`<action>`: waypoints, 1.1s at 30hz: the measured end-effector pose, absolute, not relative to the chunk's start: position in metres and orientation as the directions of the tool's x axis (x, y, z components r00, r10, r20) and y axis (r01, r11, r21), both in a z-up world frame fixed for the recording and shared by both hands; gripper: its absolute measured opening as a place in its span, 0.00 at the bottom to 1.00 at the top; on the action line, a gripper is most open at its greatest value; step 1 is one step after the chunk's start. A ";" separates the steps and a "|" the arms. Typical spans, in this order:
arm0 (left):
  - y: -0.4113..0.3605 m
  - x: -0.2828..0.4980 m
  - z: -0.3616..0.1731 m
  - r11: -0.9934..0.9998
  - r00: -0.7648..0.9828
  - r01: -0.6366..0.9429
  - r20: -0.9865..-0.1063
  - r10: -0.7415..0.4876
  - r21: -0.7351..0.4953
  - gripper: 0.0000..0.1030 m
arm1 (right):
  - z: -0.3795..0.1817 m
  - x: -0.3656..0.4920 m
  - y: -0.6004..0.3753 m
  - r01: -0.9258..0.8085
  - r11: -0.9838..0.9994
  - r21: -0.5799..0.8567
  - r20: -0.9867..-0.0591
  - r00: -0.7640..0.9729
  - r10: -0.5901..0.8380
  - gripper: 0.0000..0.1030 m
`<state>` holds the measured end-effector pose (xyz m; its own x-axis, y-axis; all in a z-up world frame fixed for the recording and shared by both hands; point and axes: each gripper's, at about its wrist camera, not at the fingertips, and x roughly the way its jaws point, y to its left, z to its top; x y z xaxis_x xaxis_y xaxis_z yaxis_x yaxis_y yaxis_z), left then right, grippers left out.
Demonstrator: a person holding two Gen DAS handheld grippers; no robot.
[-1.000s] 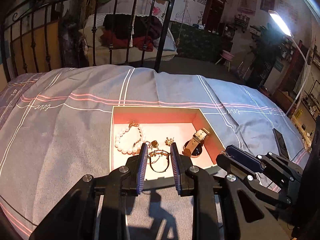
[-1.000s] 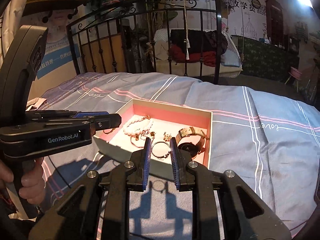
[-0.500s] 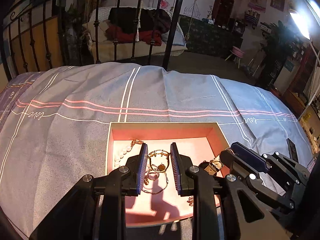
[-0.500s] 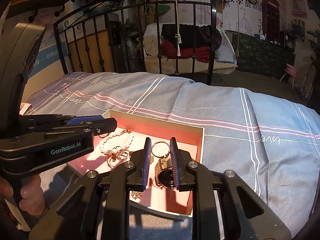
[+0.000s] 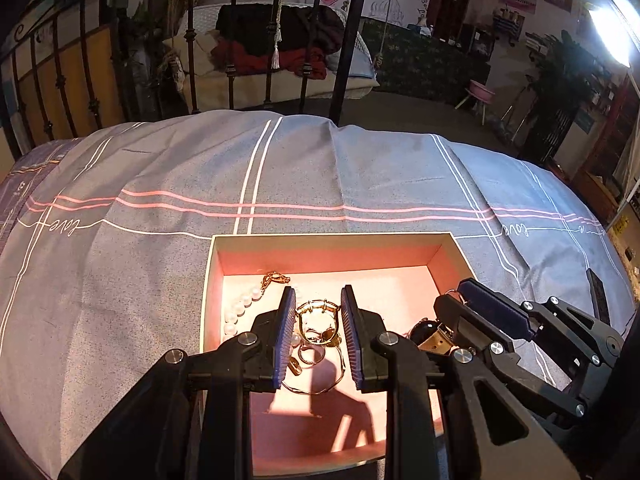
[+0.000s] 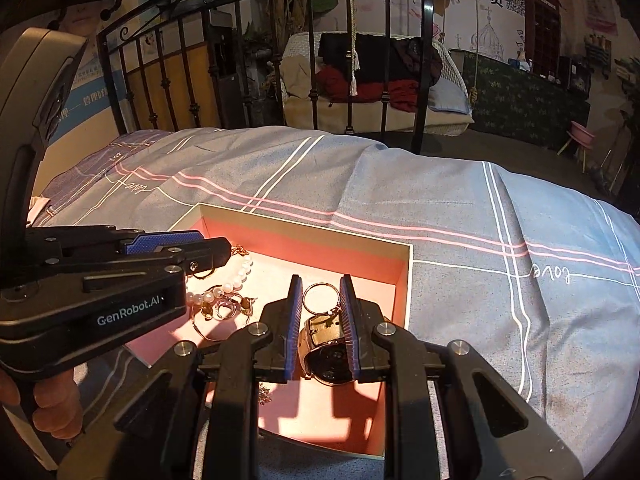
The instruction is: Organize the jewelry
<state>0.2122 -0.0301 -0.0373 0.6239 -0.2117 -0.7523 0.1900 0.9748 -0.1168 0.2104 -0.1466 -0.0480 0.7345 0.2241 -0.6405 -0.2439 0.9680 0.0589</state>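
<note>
A shallow pink-lined box (image 5: 332, 254) (image 6: 304, 246) lies on the bed. It holds a pearl bracelet (image 5: 240, 308) (image 6: 236, 276), gold bangles and rings (image 5: 318, 320) (image 6: 222, 310) and a gold watch (image 5: 434, 338) (image 6: 326, 344). My left gripper (image 5: 318, 304) is open above the gold bangles. My right gripper (image 6: 320, 292) is open, its jaws on either side of the watch and a thin ring (image 6: 320, 298). Neither holds anything.
The grey-blue bedspread (image 5: 160, 184) with pink and white stripes surrounds the box. A black iron bed rail (image 5: 340, 40) stands at the bed's far edge. A dark remote (image 5: 598, 296) lies at the right. A bright lamp (image 5: 612, 36) shines at the upper right.
Both grippers have moved forward and down over the box, from its near edge to above the jewelry. The jaws stay open at the same width.
</note>
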 end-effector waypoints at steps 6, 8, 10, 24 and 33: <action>-0.028 0.216 -0.041 0.977 0.615 0.181 -0.762 -0.203 -0.114 0.23 | -0.048 0.210 -0.144 -0.243 0.969 0.045 -0.636 0.741 0.215 0.20; -0.027 0.216 -0.041 0.977 0.609 0.178 -0.766 -0.205 -0.120 0.28 | -0.048 0.208 -0.143 -0.244 0.969 0.041 -0.637 0.741 0.214 0.26; -0.025 0.215 -0.039 0.979 0.615 0.165 -0.763 -0.199 -0.123 0.55 | -0.046 0.204 -0.143 -0.226 0.974 0.018 -0.628 0.755 0.187 0.64; 0.001 0.114 0.018 0.971 0.799 0.206 -0.551 -0.240 -0.124 0.89 | -0.017 0.108 -0.165 -0.142 0.989 -0.032 -0.439 0.891 0.114 0.93; -0.007 0.016 0.035 0.977 0.929 0.201 -0.328 -0.169 0.066 0.94 | 0.021 0.008 -0.177 -0.080 0.997 -0.020 -0.140 0.987 0.077 0.95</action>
